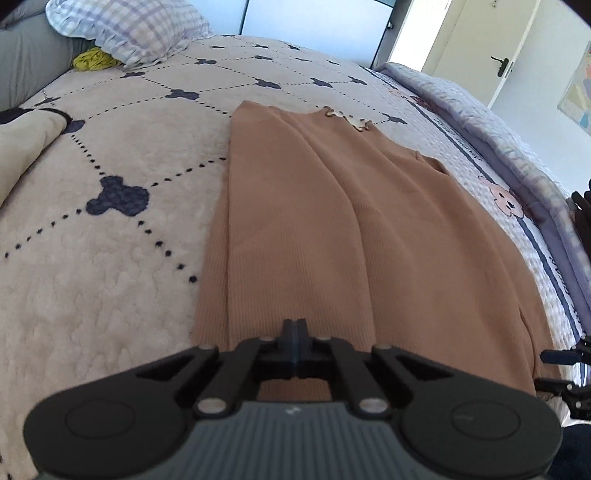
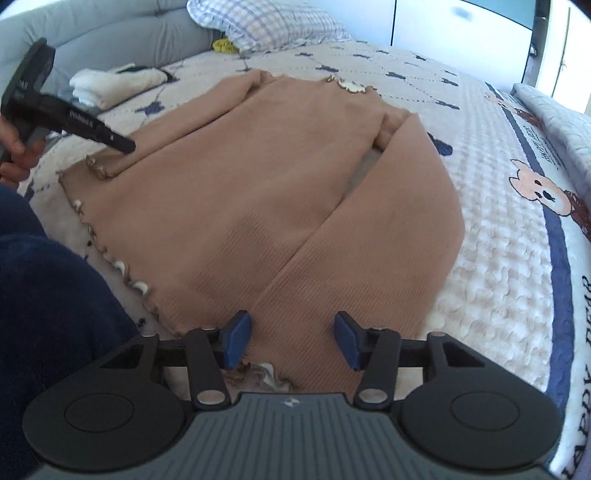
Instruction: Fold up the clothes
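- A tan ribbed top lies flat on the bed, collar toward the headboard end and frilled hem toward the foot edge nearest the person.
- Both sleeves are folded in over the body: the left sleeve runs diagonally across the top's left side with its ruffled cuff near the hem corner; the right sleeve lies down the right side, its cuff at the hem.
- The collar has a wavy cream-edged trim.
- The left gripper has its blue pads pressed together; in its own view it sits low over the left sleeve, and whether any cloth is pinched between the pads I cannot tell.
- From the right wrist view, the left gripper's black tip reaches the left sleeve just above the cuff.
- The right gripper stands wide apart, with nothing between its pads, over the right sleeve's cuff end at the hem.
- The blanket under the top is cream, with dotted lines and dark clover-like shapes.
- Along the bed's right edge lies a white quilt with a blue stripe and bear pictures.
- A checked pillow sits at the headboard corner, a yellow cloth just beside it.
- A folded cream garment lies near the bed's left edge.
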